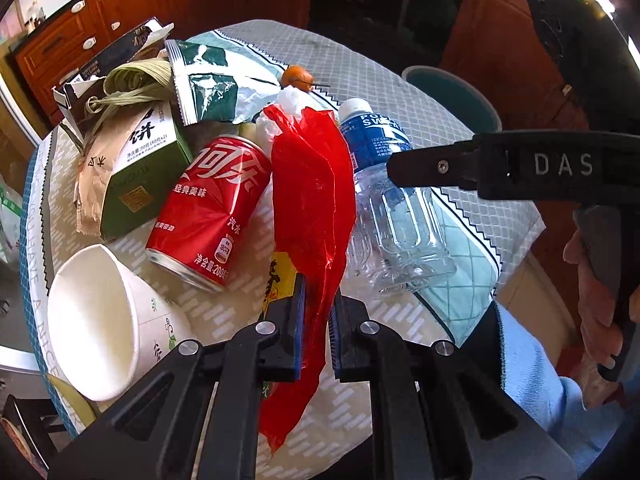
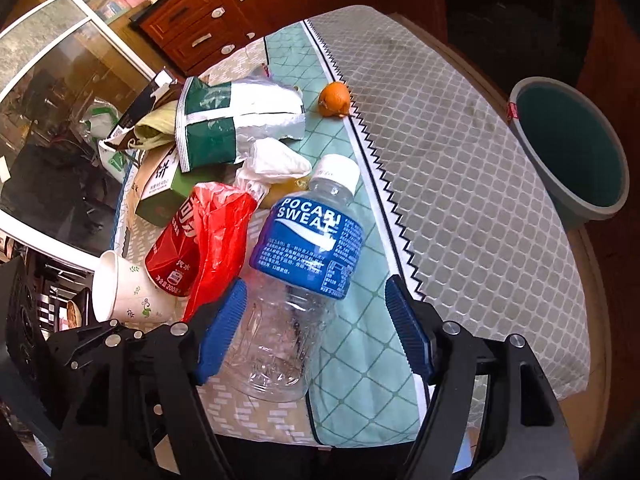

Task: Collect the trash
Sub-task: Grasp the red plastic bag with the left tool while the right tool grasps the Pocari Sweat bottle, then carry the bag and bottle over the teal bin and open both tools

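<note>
Your right side of the tabletop [image 2: 460, 168] is bare thru to the bin [image 2: 568, 160]. Left is packed w/ can [image 1: 208, 208], box [image 1: 140, 168] & cup [image 1: 100, 320].

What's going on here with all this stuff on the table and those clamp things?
A person holding a gripper in each hand is clearing trash off a table. The left gripper has its fingers closed on a red plastic bag. The right gripper is open around an empty Pocari Sweat bottle, not yet squeezing it. A cola can, paper cup, wrappers and boxes lie alongside. A green bin stands beyond the table.
</note>
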Action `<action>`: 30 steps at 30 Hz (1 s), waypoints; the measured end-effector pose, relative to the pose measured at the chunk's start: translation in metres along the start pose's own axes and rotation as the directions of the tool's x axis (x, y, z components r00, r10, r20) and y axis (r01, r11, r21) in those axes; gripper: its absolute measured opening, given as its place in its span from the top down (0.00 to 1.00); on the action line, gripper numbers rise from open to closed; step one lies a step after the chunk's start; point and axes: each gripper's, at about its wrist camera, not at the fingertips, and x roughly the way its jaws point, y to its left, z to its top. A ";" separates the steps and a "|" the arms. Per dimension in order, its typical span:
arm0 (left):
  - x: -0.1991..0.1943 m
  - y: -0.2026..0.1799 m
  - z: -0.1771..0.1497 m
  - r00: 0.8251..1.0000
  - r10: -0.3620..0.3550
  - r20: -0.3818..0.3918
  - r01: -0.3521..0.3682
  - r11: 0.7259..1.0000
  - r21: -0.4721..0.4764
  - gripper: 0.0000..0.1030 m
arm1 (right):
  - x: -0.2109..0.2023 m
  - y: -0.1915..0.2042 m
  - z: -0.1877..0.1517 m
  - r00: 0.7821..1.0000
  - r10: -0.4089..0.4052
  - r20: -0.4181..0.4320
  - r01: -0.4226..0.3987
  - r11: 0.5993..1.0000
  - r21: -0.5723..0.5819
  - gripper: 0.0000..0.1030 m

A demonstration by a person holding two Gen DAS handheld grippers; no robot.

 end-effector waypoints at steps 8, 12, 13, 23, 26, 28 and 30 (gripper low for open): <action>0.012 0.007 -0.003 1.000 0.015 -0.021 -0.016 0.999 -0.038 0.66 | 0.037 0.012 0.005 0.995 0.029 -0.091 -0.027 0.999 0.024 0.30; 0.016 0.011 -0.001 1.000 0.001 -0.021 -0.003 0.998 -0.062 0.56 | 0.042 0.010 0.002 0.994 0.016 -0.108 -0.015 1.000 0.017 0.36; 0.016 0.011 -0.002 1.000 -0.004 -0.015 0.003 0.998 -0.064 0.58 | 0.038 0.010 0.001 0.996 -0.007 -0.087 0.007 1.000 -0.001 0.36; -0.009 -0.001 0.020 0.998 -0.033 0.051 0.036 0.997 -0.073 0.94 | -0.010 -0.037 0.004 1.000 0.021 -0.004 -0.021 0.998 0.066 0.37; -0.019 -0.011 0.037 0.995 -0.057 0.081 0.062 0.996 -0.060 0.94 | -0.024 -0.052 0.008 1.000 0.022 0.021 -0.024 0.996 0.089 0.37; -0.027 -0.016 0.049 0.993 -0.069 0.099 0.074 0.996 -0.054 0.94 | -0.034 -0.063 0.009 0.999 0.017 0.044 -0.021 0.994 0.103 0.37; -0.033 -0.022 0.064 0.990 -0.088 0.111 0.093 0.995 -0.038 0.94 | -0.046 -0.078 0.013 0.997 0.009 0.072 -0.018 0.993 0.120 0.36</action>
